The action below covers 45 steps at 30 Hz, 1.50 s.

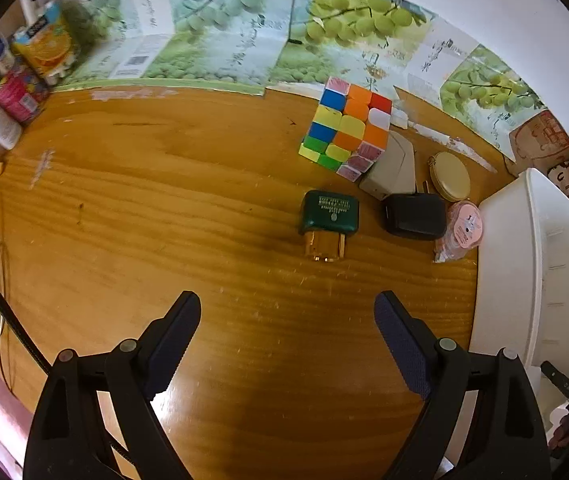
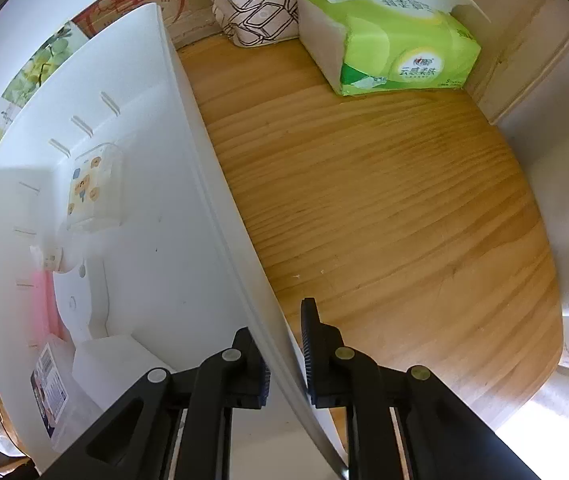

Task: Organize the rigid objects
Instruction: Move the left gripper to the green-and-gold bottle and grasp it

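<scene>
Now, the wooden table [image 1: 124, 208] fills the left wrist view, its back edge lined with sheets printed with green fruit. At the right edge stands the white plastic bin [image 1: 532, 264], long and tall-walled, with small moulded ribs along its inner side. Over in the right wrist view the right gripper [image 2: 286, 356] is clamped on that bin's rim [image 2: 220, 216], one finger inside the wall, the other outside over the table. Inside the bin lie a clear box with cartoon stickers [image 2: 90, 184], a white block and a small labelled packet; the rest is too washed out to tell. Beyond the bin, toward the far right corner, sits a green tissue pack [image 2: 392, 40].

Back on the left: the left gripper [image 1: 287, 340] hangs with its jaws spread wide, nothing between them, above bare wood near the front edge. Just ahead of it lies a dark green case with a gold plug end [image 1: 329, 222]. Behind that, near the back edge, a colourful puzzle cube [image 1: 346, 128], its stickers mixed. Beside the cube rests a beige adapter [image 1: 394, 168], then a black pouch [image 1: 414, 216], a round cream compact [image 1: 450, 176], and a pink roll [image 1: 464, 226] touching the bin's wall.
</scene>
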Motion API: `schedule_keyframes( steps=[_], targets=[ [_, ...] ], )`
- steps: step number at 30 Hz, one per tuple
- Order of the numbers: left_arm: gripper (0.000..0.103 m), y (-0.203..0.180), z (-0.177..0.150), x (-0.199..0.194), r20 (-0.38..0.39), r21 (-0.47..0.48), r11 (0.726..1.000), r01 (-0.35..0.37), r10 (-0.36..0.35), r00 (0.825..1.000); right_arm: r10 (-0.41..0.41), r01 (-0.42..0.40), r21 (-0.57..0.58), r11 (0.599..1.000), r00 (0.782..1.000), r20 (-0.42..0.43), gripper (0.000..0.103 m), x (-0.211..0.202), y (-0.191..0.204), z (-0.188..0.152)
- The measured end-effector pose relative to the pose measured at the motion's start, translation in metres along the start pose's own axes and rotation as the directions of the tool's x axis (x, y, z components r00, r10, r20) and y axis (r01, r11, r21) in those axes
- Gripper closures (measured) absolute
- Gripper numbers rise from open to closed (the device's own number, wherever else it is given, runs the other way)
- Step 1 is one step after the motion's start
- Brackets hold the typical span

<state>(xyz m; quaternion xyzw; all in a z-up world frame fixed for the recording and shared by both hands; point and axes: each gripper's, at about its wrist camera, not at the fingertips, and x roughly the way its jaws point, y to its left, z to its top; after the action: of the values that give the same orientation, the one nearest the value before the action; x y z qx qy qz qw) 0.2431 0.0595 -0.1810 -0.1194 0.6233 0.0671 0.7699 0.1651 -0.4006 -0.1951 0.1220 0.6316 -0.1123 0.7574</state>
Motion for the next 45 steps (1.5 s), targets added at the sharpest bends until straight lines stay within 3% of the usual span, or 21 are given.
schedule_keyframes(
  steps=[13, 23, 30, 35, 37, 45],
  targets=[
    [0.012, 0.005, 0.034, 0.035, -0.013, -0.024, 0.999, 0.036, -0.036, 0.999, -0.02, 0.022, 0.06, 0.998, 1.0, -0.021, 0.084, -0.003, -0.012, 0.011],
    [0.014, 0.013, 0.045, 0.044, 0.069, -0.062, 0.992, 0.112, -0.107, 0.992, -0.037, 0.042, 0.085, 0.996, 0.998, -0.055, 0.081, 0.025, 0.009, 0.03],
    [0.034, 0.013, 0.047, 0.054, 0.079, -0.077, 0.982, 0.174, -0.168, 0.983, -0.037, 0.045, 0.109, 0.993, 0.997, -0.074, 0.078, 0.034, 0.009, 0.038],
    [0.059, 0.01, 0.046, 0.057, 0.122, -0.075, 0.968, 0.241, -0.231, 0.965, -0.042, 0.051, 0.114, 0.992, 0.996, -0.08, 0.077, 0.037, 0.011, 0.042],
    [0.064, 0.007, 0.045, 0.058, 0.12, -0.067, 0.962, 0.265, -0.256, 0.959, -0.048, 0.057, 0.11, 0.992, 0.995, -0.084, 0.077, 0.039, 0.012, 0.045],
    [0.07, 0.012, 0.043, 0.056, 0.143, -0.088, 0.944, 0.319, -0.305, 0.942, -0.093, 0.101, 0.076, 0.992, 0.99, -0.103, 0.077, 0.042, 0.027, 0.049]
  ],
)
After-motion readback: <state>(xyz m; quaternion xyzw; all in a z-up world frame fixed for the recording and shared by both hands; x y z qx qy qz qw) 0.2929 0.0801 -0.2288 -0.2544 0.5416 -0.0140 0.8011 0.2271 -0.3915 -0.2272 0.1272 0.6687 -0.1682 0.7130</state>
